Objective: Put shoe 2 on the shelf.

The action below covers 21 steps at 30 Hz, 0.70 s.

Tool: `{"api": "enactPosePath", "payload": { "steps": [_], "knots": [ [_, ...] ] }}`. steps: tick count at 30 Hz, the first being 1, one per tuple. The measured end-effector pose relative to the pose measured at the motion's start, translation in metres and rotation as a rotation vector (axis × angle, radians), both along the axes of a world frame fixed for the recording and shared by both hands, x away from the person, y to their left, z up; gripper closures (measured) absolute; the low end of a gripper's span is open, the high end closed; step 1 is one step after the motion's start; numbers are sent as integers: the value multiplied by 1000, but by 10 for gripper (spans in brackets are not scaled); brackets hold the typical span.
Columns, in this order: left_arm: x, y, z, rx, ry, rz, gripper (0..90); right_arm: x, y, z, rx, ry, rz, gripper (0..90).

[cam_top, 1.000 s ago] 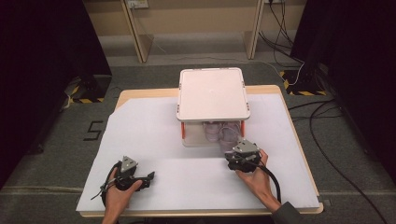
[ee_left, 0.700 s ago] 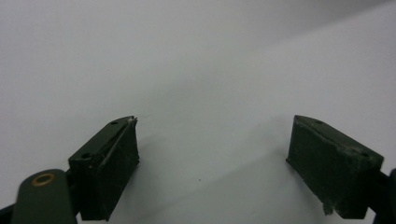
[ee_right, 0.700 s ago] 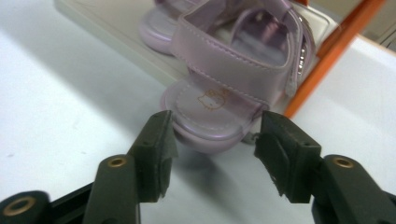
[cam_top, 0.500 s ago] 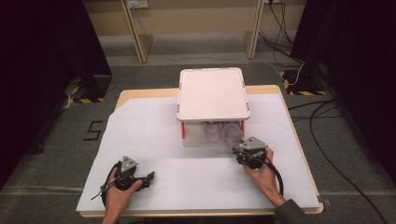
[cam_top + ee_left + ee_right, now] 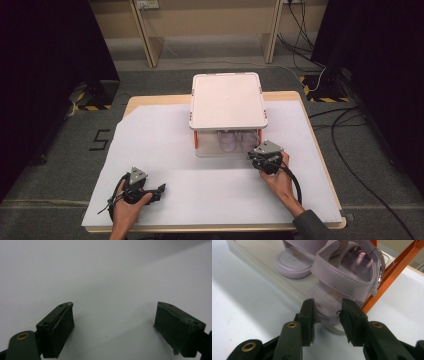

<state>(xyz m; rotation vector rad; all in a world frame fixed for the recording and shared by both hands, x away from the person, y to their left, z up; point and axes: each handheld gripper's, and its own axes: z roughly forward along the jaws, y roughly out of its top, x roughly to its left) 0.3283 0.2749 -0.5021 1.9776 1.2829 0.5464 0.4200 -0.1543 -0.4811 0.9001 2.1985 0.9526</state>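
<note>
floor | mark "5" | black, left of table

The left hand holds the left tongs low over the table's near edge, jaws wide apart and empty. The right forearm extends forward; the right tongs point ahead, their jaws having just been closing to a narrow gap.

Grey floor, wooden table, dark curtains.

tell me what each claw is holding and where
Right claw: jaws have just been closing around the heel of the near sandal, grip not yet sure. Left claw: nothing.
</note>
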Motion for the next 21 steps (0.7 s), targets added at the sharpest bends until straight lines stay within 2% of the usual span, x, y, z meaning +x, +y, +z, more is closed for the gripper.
{"api": "enactPosePath", "payload": {
  "steps": [13,21],
  "knots": [
    [0,0,0,-2,-1,2,152,7,13,-1,-4,-19,24,636],
    [0,0,0,-2,-1,2,150,7,17,-1,-5,-15,11,639]
  ]
}}
